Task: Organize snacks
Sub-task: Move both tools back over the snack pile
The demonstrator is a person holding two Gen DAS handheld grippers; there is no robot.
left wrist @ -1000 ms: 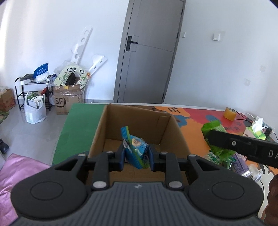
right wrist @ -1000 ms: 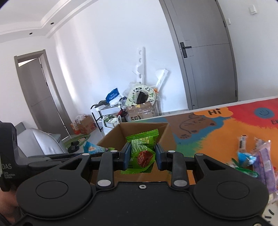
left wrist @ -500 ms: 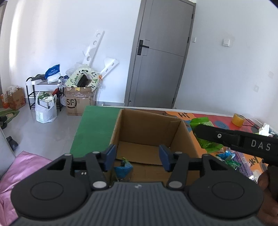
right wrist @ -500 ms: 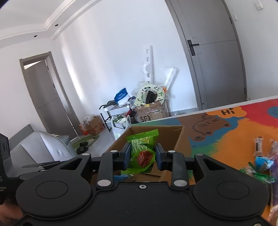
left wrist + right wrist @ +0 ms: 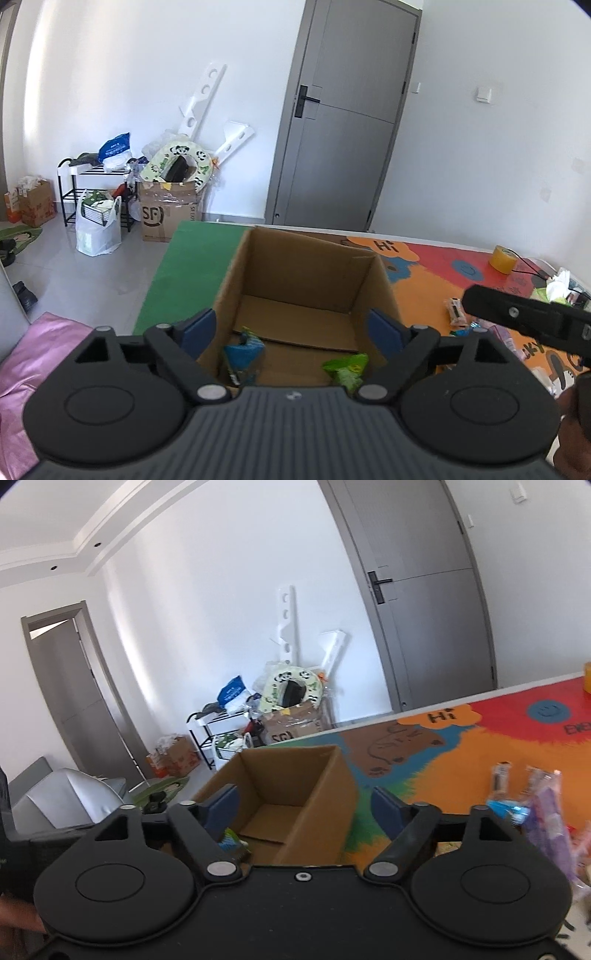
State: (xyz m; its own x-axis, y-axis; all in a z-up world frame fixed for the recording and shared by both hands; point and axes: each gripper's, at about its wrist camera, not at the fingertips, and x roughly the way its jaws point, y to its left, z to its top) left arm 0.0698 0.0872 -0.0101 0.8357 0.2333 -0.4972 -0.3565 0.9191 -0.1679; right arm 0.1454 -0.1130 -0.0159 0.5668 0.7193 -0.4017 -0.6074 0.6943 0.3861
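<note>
An open cardboard box stands on the colourful mat. A blue snack packet and a green snack packet lie inside it near the front wall. My left gripper is open and empty above the box's near edge. My right gripper is open and empty, over the box and to its right side. In the right wrist view only a corner of the blue packet shows inside. The right gripper's body shows at the right of the left wrist view.
Several loose snack packets lie on the mat right of the box. A yellow tape roll and a tissue box sit at the far right. A green mat strip lies left of the box. A shelf, bags and boxes stand by the wall.
Both grippers opened. The left let go of the blue packet and the right let go of the green packet; both packets now lie in the box. The right gripper swung rightward.
</note>
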